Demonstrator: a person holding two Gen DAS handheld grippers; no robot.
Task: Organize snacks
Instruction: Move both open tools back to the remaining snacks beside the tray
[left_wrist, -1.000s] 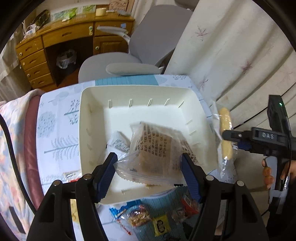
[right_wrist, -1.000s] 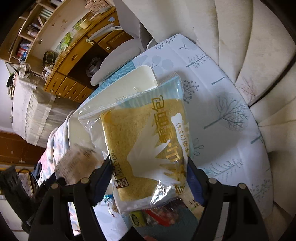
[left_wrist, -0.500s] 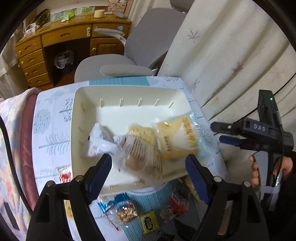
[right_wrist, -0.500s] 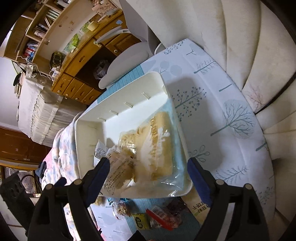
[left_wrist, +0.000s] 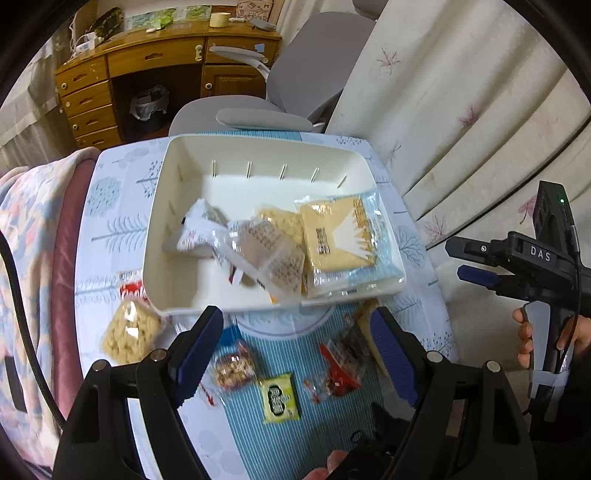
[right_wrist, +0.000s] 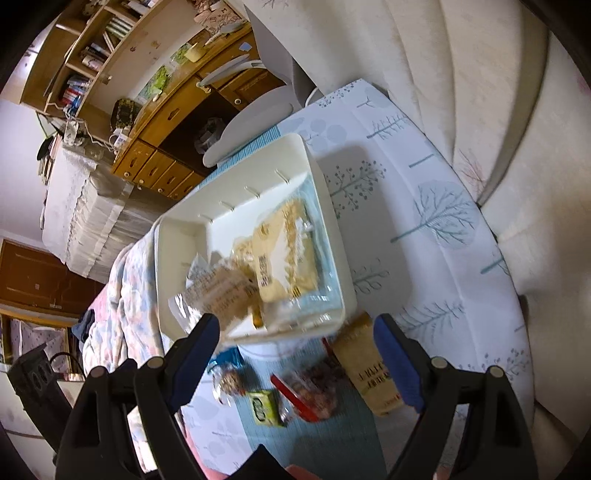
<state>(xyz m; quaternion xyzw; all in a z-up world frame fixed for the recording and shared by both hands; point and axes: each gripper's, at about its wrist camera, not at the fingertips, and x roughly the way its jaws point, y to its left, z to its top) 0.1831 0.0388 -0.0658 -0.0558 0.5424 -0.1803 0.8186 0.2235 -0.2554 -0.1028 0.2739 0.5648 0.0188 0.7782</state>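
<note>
A white bin (left_wrist: 258, 147) stands on the tree-print tablecloth. In it lie a yellow cake packet (left_wrist: 340, 236), a clear-wrapped brown bread packet (left_wrist: 266, 254) and a white wrapper (left_wrist: 199, 229). My left gripper (left_wrist: 295, 328) hangs open and empty over the bin's near edge. My right gripper (left_wrist: 454, 258), in a hand to the bin's right, is open too. The right wrist view shows the right gripper (right_wrist: 297, 325) empty, with the bin (right_wrist: 332, 236) and the cake packet (right_wrist: 284, 254) beyond. Loose snacks lie in front: a green packet (left_wrist: 279, 397), a nut packet (left_wrist: 234, 367), a red packet (left_wrist: 340, 365).
A cracker pack (left_wrist: 129, 332) and a red pack (left_wrist: 131, 290) lie left of the bin, and a tan packet (right_wrist: 369, 369) lies by its near right corner. A grey chair (left_wrist: 303, 74) and a wooden desk (left_wrist: 155, 62) stand beyond the table. Curtains (left_wrist: 461, 110) hang at the right and a quilt (left_wrist: 26, 229) lies at the left.
Both grippers opened and let go. The bread packet and the cake packet dropped into the bin. Both grippers then drew back toward the table's near side.
</note>
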